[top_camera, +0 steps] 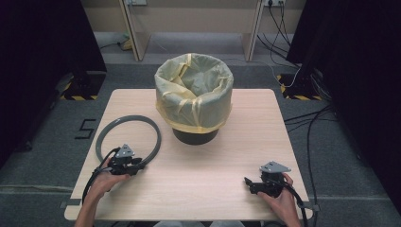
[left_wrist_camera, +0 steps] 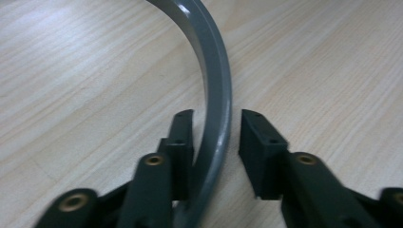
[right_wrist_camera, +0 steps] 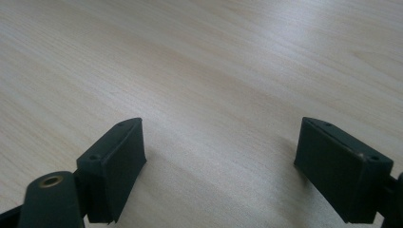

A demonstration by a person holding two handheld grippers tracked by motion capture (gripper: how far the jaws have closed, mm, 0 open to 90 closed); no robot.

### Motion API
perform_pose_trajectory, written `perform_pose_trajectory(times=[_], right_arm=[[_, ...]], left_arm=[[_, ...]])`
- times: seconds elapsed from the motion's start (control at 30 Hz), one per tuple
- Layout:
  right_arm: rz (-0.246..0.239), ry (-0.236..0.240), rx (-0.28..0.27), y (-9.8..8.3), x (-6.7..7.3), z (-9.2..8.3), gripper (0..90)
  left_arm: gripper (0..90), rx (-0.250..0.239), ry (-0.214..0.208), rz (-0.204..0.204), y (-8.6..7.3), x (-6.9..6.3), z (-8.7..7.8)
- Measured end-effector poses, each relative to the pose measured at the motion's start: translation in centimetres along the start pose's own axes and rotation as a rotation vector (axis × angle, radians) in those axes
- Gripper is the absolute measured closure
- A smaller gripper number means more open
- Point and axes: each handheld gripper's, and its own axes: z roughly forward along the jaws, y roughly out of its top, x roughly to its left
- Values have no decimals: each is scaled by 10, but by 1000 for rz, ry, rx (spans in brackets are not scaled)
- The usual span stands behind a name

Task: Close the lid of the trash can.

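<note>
Looking down from the high view, we see the left gripper at the near-right arc of a grey ring that lies flat on the counter. In the left gripper view the ring's band runs between our left fingers: the finger on the view's left lies against the band's inner face, while a narrow gap shows between the band's outer edge and the other finger, so the fingers are not clamped on it. Beyond the fingertips the ring curves up and away to that view's left over bare wood.

Our right gripper sits low over the counter, well apart from the ring, with a hand behind it. In the right gripper view its fingers stand wide apart with bare wood grain between them.

Farther off, ahead of both grippers and between them, stands a dark bin with a pale yellow bag draped over its rim. The ring's far-right edge lies near the bin's base, not touching it.
</note>
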Motion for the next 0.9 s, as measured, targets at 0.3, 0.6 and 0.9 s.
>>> perform_pose_trajectory(times=[0.3,0.6,0.9], right_arm=[[1,-1,0,0,0,0,172],[3,-1,0,0,0,0,172],[2,-3,0,0,0,0,171]], left_arm=[[774,-8,4,-10,0,3,0],[779,-60,21,-23,7,6,-11],[779,-146,13,-55,14,13,-31]])
